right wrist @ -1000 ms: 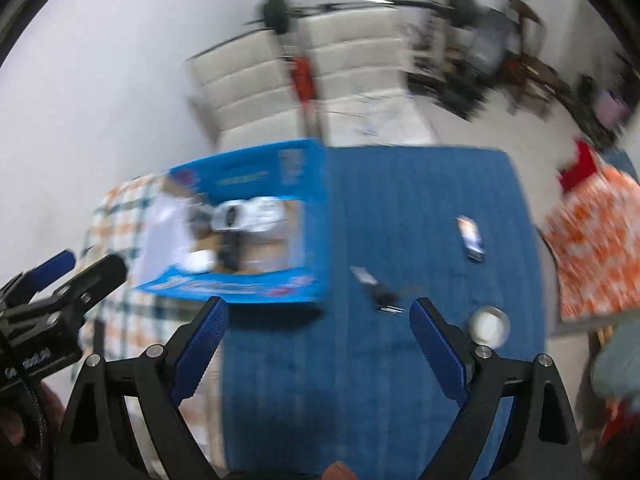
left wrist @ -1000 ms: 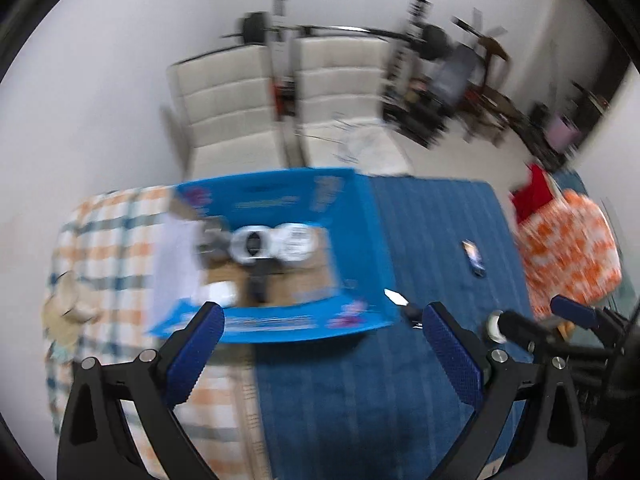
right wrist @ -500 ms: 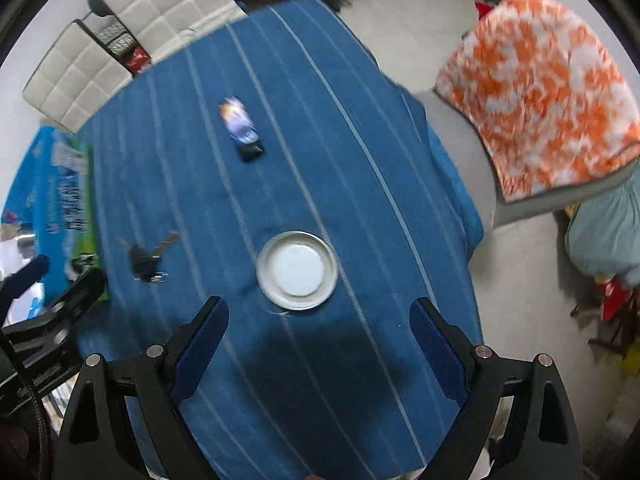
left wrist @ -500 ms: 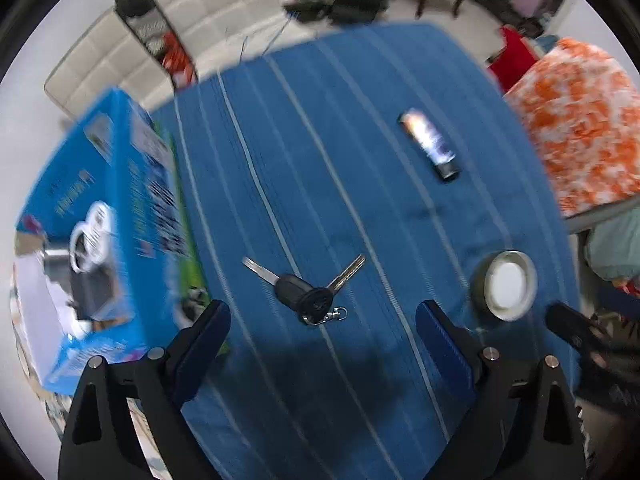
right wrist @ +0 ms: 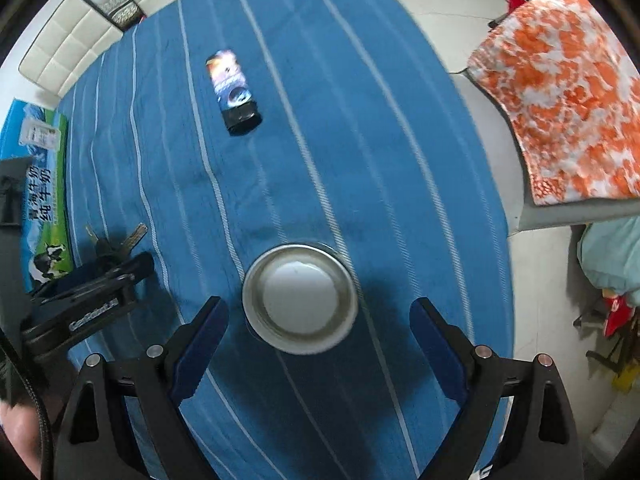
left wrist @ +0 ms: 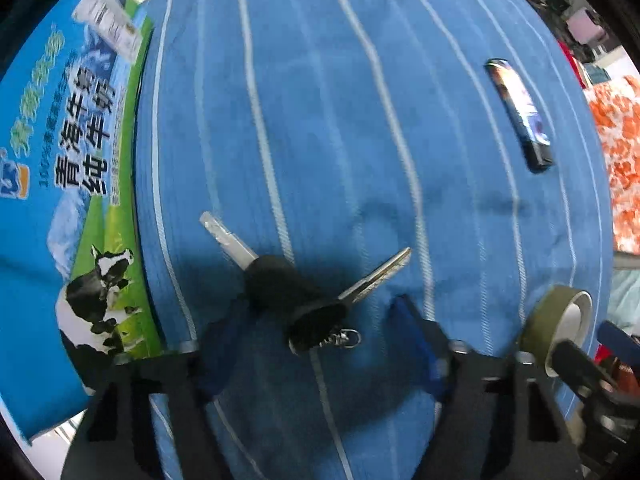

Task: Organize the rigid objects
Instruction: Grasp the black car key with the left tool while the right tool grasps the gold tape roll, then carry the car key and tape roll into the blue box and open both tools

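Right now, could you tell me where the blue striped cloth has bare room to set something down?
The widest bare stretch lies between the black lighter with the printed label and the round tape roll, running toward the orange-patterned cushion. It is crowded by the blue milk carton box, where the black-headed keys sit between the left tongs.

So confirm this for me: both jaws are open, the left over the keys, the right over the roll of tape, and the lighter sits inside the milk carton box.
One thing is wrong: the lighter lies on the blue striped cloth, apart from the milk carton box, as the right wrist view shows. The rest holds: left gripper open over the keys, right gripper open over the roll of tape.
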Available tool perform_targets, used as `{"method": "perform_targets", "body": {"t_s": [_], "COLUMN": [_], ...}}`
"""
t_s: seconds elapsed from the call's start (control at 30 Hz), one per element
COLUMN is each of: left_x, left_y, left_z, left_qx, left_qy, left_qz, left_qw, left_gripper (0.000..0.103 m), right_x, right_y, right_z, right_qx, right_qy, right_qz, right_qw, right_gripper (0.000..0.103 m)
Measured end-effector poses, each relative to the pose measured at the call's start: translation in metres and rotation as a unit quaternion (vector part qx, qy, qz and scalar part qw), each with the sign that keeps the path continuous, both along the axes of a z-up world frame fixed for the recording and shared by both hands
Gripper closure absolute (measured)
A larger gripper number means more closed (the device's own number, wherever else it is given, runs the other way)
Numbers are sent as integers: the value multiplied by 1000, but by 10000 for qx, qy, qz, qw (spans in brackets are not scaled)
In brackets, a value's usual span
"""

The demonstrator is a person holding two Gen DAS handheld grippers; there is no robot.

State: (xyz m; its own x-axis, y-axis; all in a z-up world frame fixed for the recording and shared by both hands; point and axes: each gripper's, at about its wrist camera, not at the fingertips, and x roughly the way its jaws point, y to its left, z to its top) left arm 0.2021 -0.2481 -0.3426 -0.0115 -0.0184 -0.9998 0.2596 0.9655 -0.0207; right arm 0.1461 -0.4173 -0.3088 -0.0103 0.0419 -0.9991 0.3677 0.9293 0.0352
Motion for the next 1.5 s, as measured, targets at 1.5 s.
{"method": "perform_targets", "body": {"t_s": [1.5], "left_x": [3], "left_y": [153], "left_z": [233], "left_qx": [-2200], "left_qy": [-1514], "left_qz": [549], "left_qw": [9621], "left_gripper": [96], "right_x": [10], "right_y": [118], "right_z": [178], "right_qx": [102], "right_qy": [-1564], "right_qz": [1006], "right_qw": [9825], "right_gripper": [36]}}
